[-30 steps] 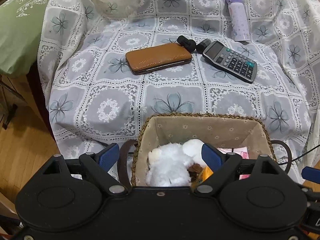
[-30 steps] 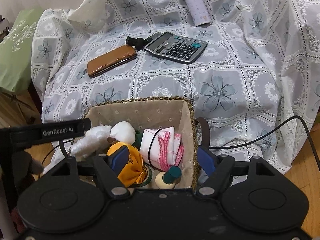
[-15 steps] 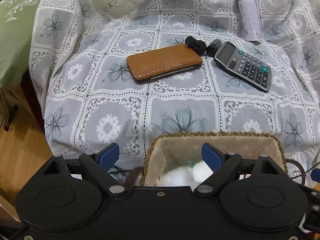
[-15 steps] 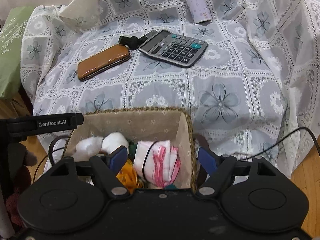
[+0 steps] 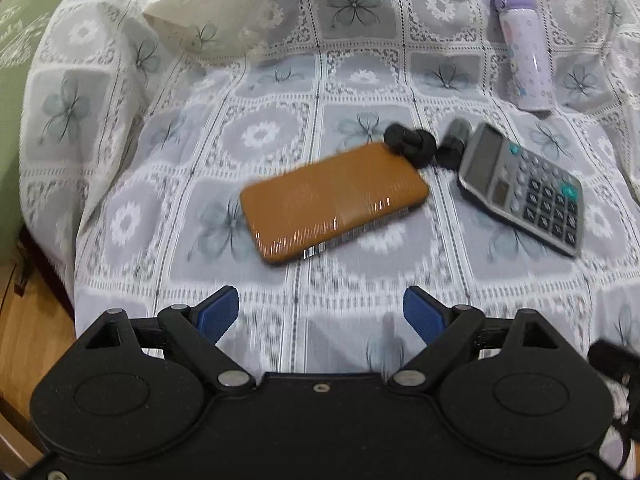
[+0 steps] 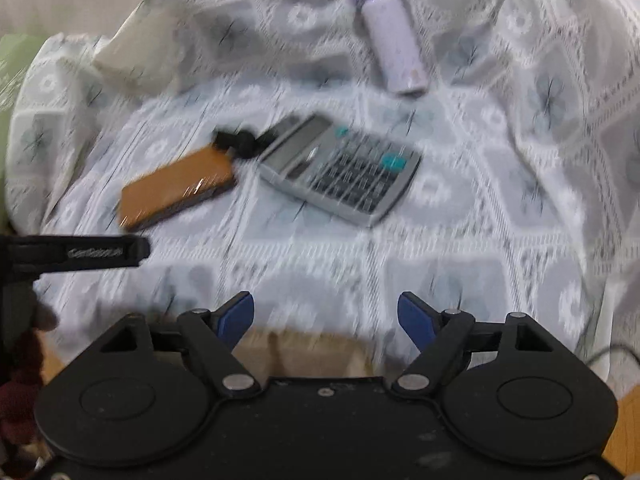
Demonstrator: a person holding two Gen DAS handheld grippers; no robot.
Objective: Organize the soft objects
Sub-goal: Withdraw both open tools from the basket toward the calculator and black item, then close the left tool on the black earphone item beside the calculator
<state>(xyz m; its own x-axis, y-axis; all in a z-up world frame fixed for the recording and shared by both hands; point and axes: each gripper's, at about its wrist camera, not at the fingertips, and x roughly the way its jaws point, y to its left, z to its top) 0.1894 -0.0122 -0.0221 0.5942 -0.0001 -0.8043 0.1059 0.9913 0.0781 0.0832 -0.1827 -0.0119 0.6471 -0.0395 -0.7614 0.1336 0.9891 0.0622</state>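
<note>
The left gripper [image 5: 320,314] is hanging with its blue fingertips [image 5: 218,312] spread wide and nothing between them, over bare lace cloth [image 5: 132,216] at the bottom of its frame. The right gripper [image 6: 326,318] is likewise standing released and empty, its blue pads [image 6: 416,320] framing the beige lining of the basket [image 6: 304,354], of which only a blurred strip is showing at the lower centre. A second ago both views were looking down into that basket, with the white plush, the orange cloth and the pink-edged towel inside; now the left view has lost it altogether, and those soft things are hidden in both. Beyond the fingers, the brown case [image 5: 334,202] is lying in the middle of the left frame, a knotted black item [image 5: 412,146] touching its upper right corner, the grey calculator [image 5: 524,190] to the right and the lilac bottle [image 5: 526,46] lying in the upper right. Only the right view is showing the other gripper's black arm [image 6: 76,252] at the left edge; its white lettering is too smeared to read now, though earlier it read "GenRobot.AI". A green cushion [image 5: 12,80] is filling the left view's left edge, its script unreadable.
</note>
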